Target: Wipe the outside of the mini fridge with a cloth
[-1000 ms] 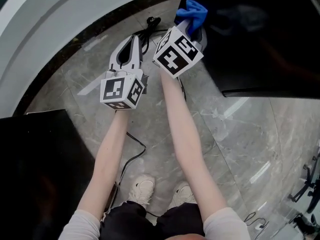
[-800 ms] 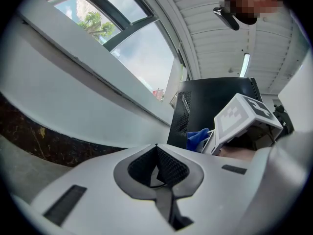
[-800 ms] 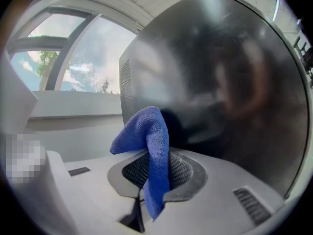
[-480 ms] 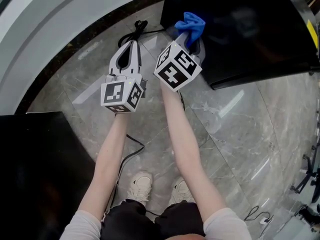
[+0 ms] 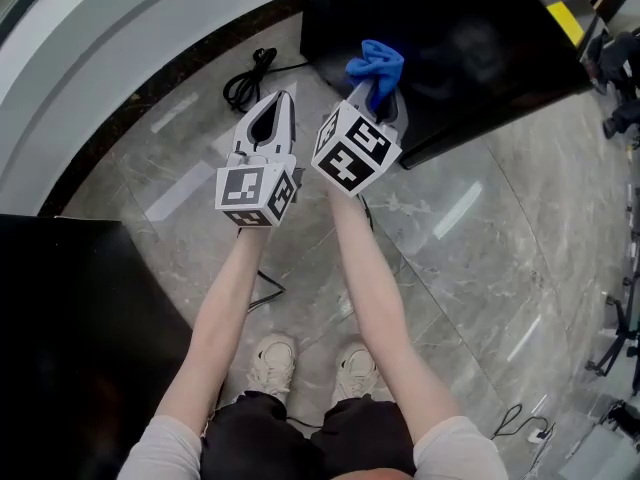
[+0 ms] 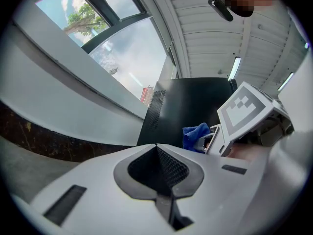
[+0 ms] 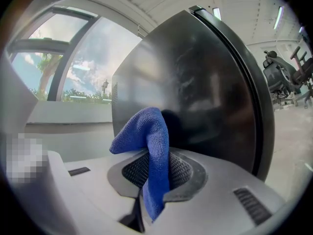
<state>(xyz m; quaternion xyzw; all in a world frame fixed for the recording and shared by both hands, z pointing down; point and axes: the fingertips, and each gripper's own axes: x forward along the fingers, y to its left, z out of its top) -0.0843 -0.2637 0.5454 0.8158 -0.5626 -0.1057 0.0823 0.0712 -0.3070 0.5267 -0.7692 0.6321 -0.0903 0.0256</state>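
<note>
The black mini fridge (image 5: 470, 48) stands on the marble floor at the upper right of the head view; its dark glossy side (image 7: 195, 92) fills the right gripper view. My right gripper (image 5: 382, 100) is shut on a blue cloth (image 5: 375, 65), whose bunched end (image 7: 146, 136) sticks out just in front of the fridge's side. Whether the cloth touches the fridge I cannot tell. My left gripper (image 5: 280, 106) is shut with nothing in it, held to the left of the right one. In the left gripper view the fridge's back corner (image 6: 186, 106) and the cloth (image 6: 195, 133) show ahead.
A coiled black cable (image 5: 250, 76) lies on the floor by the curved white wall (image 5: 120, 38). A large black object (image 5: 70, 348) fills the lower left. Chair bases (image 5: 615, 348) stand at the far right. My shoes (image 5: 315, 368) are below.
The view has shifted, so the fridge now sits higher and further left in the picture. Both grippers stay side by side, the cloth still clamped at the fridge's side.
</note>
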